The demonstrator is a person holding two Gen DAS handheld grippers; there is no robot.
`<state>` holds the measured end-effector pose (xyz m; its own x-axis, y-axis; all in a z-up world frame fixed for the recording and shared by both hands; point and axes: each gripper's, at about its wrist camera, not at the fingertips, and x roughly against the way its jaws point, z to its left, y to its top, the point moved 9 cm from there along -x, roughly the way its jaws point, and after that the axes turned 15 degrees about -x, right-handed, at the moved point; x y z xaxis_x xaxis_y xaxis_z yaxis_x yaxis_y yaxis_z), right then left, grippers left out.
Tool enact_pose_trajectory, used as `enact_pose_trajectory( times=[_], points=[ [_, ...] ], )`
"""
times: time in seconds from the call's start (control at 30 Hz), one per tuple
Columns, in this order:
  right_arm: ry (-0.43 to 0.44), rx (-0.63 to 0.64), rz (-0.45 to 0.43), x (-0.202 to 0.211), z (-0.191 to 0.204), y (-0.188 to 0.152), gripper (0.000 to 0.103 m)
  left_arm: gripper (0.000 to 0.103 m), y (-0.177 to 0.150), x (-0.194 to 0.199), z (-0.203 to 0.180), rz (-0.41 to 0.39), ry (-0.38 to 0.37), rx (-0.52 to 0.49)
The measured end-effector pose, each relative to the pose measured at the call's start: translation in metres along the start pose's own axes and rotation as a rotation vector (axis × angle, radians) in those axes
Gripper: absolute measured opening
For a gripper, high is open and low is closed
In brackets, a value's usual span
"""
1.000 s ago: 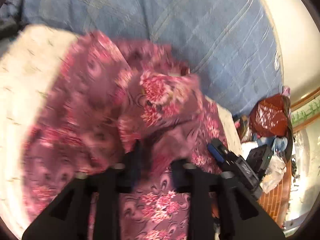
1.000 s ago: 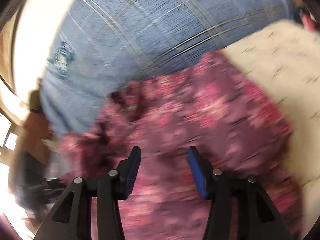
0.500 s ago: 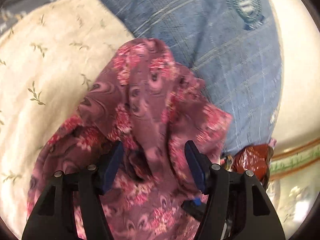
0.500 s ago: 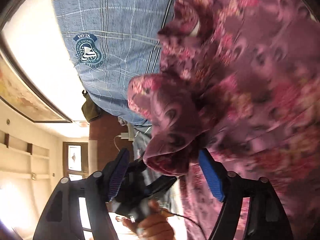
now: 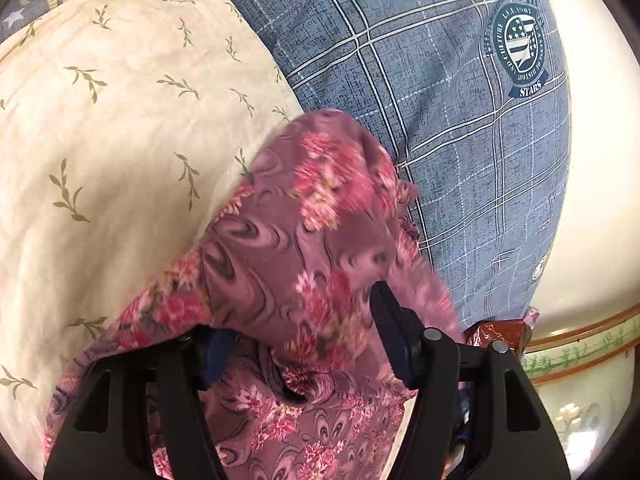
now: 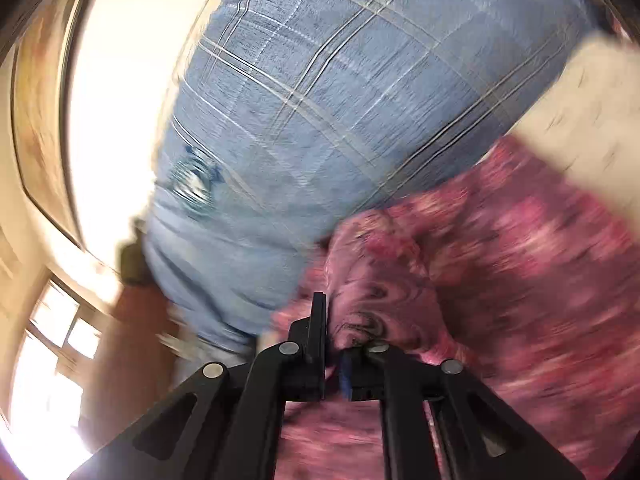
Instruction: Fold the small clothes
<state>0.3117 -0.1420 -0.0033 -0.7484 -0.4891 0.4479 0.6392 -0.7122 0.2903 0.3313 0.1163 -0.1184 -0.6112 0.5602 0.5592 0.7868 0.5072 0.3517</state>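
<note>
Right gripper (image 6: 332,344): jaws closing, nearly shut, pinching a fold of the garment (image 6: 520,280); half a second ago they gaped around it.
Left gripper (image 5: 296,336): jaws opening, cloth draped loosely between and over them, not clamped.
Garment (image 5: 312,216): floral, thin, limp, light, likely slippery; best taken at hem or corner. Lies on cream sheet (image 5: 120,120), beside blue plaid pillow (image 5: 440,100).

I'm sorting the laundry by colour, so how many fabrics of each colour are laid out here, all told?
Pink floral garment: 1
Cream leaf-print cloth: 1
Blue plaid cloth with a crest badge: 1
Grey star-print cloth, only a corner visible: 1
Total: 4
</note>
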Motion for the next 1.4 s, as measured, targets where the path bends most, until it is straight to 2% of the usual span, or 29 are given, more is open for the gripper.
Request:
enact_pose_trajectory(
  times=[0.07, 0.1, 0.13, 0.17, 0.2, 0.23, 0.3, 0.33, 0.37, 0.43, 0.47, 0.57, 0.63, 0.67, 0.73, 0.8, 0.83, 0.87, 0.93, 0.97, 1.0, 1.03, 1.1, 1.13, 1.17, 1.23, 1.27, 1.33, 1.4],
  points=[
    [-0.056, -0.038, 0.069, -0.001, -0.024, -0.003, 0.014, 0.067, 0.001, -0.002, -0.002, -0.009, 0.015, -0.006],
    [-0.076, -0.089, 0.087, 0.000, -0.041, -0.002, 0.023, 0.067, 0.002, -0.003, -0.003, -0.014, 0.021, -0.009],
    [-0.066, -0.143, 0.092, 0.002, -0.052, -0.001, 0.030, 0.067, 0.003, -0.003, -0.004, -0.017, 0.023, -0.013],
    [-0.038, -0.206, 0.093, 0.004, -0.061, 0.001, 0.045, 0.067, 0.004, -0.003, -0.005, -0.026, 0.028, -0.015],
    [0.013, -0.285, 0.094, 0.005, -0.067, 0.003, 0.051, 0.063, 0.005, -0.003, -0.005, -0.037, 0.030, -0.017],
    [0.073, -0.367, 0.096, 0.004, -0.072, 0.004, 0.052, 0.056, 0.005, 0.000, -0.004, -0.050, 0.032, -0.023],
    [0.131, -0.441, 0.111, -0.002, -0.074, 0.006, 0.058, 0.022, 0.009, 0.002, -0.006, -0.063, 0.036, -0.044],
    [0.144, -0.463, 0.122, -0.009, -0.074, 0.008, 0.058, 0.016, 0.010, 0.003, -0.005, -0.066, 0.044, -0.047],
    [0.120, -0.475, 0.110, -0.014, -0.077, 0.012, 0.057, 0.011, 0.012, 0.005, -0.004, -0.074, 0.048, -0.046],
    [0.082, -0.493, 0.070, -0.019, -0.080, 0.020, 0.042, 0.007, 0.017, 0.010, -0.002, -0.092, 0.060, -0.037],
    [0.063, -0.462, 0.052, -0.020, -0.075, 0.027, 0.007, 0.006, 0.020, 0.013, -0.002, -0.095, 0.064, -0.033],
    [0.099, -0.176, -0.054, 0.008, -0.016, 0.052, 0.006, 0.006, 0.027, 0.025, -0.011, -0.109, 0.061, -0.053],
    [0.066, 0.056, -0.104, 0.026, 0.019, 0.050, 0.006, 0.006, 0.026, 0.033, -0.015, -0.115, 0.077, -0.082],
    [0.044, 0.096, -0.093, 0.029, 0.022, 0.044, 0.007, 0.006, 0.025, 0.036, -0.015, -0.124, 0.111, -0.098],
    [-0.016, 0.082, 0.002, 0.022, -0.004, 0.023, 0.012, 0.006, 0.020, 0.042, -0.003, -0.133, 0.202, -0.102],
    [-0.200, 0.071, 0.069, 0.014, -0.053, 0.004, 0.016, 0.006, 0.012, 0.039, 0.012, -0.108, 0.201, -0.055],
    [-0.233, 0.057, 0.100, 0.013, -0.066, -0.003, 0.016, 0.006, 0.008, 0.036, 0.020, -0.084, 0.189, -0.020],
    [-0.248, 0.012, 0.123, 0.016, -0.082, -0.009, 0.016, 0.006, 0.004, 0.034, 0.026, -0.072, 0.169, 0.007],
    [-0.192, -0.061, 0.101, 0.027, -0.089, -0.009, 0.022, 0.006, 0.002, 0.035, 0.027, -0.075, 0.149, 0.019],
    [-0.174, -0.078, 0.062, 0.034, -0.090, -0.002, 0.033, 0.007, 0.003, 0.036, 0.025, -0.084, 0.146, 0.018],
    [-0.163, -0.087, 0.025, 0.040, -0.089, 0.004, 0.049, 0.011, 0.004, 0.037, 0.021, -0.086, 0.140, 0.012],
    [-0.154, -0.113, -0.017, 0.039, -0.091, 0.016, 0.056, 0.015, 0.005, 0.036, 0.016, -0.085, 0.122, 0.006],
    [-0.165, -0.153, -0.016, 0.027, -0.090, 0.028, 0.058, 0.035, 0.006, 0.032, 0.004, -0.085, 0.103, 0.000],
    [-0.178, -0.165, 0.003, 0.019, -0.091, 0.029, 0.058, 0.037, 0.007, 0.030, -0.001, -0.088, 0.103, 0.000],
    [-0.205, -0.160, 0.042, 0.007, -0.091, 0.027, 0.056, 0.038, 0.006, 0.029, -0.005, -0.088, 0.095, -0.006],
    [-0.225, -0.108, 0.065, 0.004, -0.083, 0.028, 0.011, 0.038, 0.004, 0.027, -0.010, -0.081, 0.090, -0.006],
    [-0.174, -0.051, 0.060, 0.012, -0.074, 0.031, 0.004, 0.038, 0.003, 0.026, -0.011, -0.083, 0.090, -0.009],
    [-0.140, 0.031, -0.039, 0.028, -0.053, 0.042, 0.004, 0.038, 0.003, 0.025, -0.009, -0.092, 0.137, -0.025],
    [-0.180, 0.031, -0.060, 0.033, -0.062, 0.049, 0.004, 0.038, 0.003, 0.024, -0.001, -0.091, 0.179, -0.027]
  ],
)
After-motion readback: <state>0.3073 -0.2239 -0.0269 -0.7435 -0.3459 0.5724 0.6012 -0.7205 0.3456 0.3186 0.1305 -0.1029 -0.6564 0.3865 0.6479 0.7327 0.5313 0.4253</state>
